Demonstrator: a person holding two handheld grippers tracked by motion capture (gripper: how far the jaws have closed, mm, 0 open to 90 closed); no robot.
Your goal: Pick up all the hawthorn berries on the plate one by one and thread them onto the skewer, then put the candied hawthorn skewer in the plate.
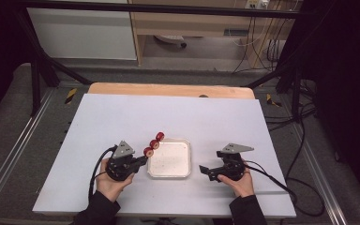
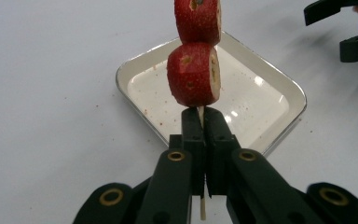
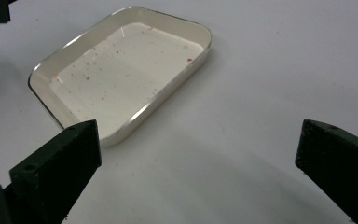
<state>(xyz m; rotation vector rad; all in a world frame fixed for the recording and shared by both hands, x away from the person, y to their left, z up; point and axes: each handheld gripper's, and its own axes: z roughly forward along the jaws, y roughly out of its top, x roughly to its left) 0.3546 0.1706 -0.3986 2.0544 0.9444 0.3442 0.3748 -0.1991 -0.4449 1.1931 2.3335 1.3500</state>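
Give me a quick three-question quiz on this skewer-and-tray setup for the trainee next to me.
1. True or false: the left gripper is shut on the stick of the skewer.
2. How many red fruit pieces sit on the skewer in the high view? A) two B) three C) five
3. What lies in the tray: whole fruit, or just red specks and crumbs?

Key
1. True: the jaws pinch the thin stick just below the lowest piece.
2. B, three.
3. Just specks and crumbs. The right gripper stands open beside the tray, with nothing between its jaws.
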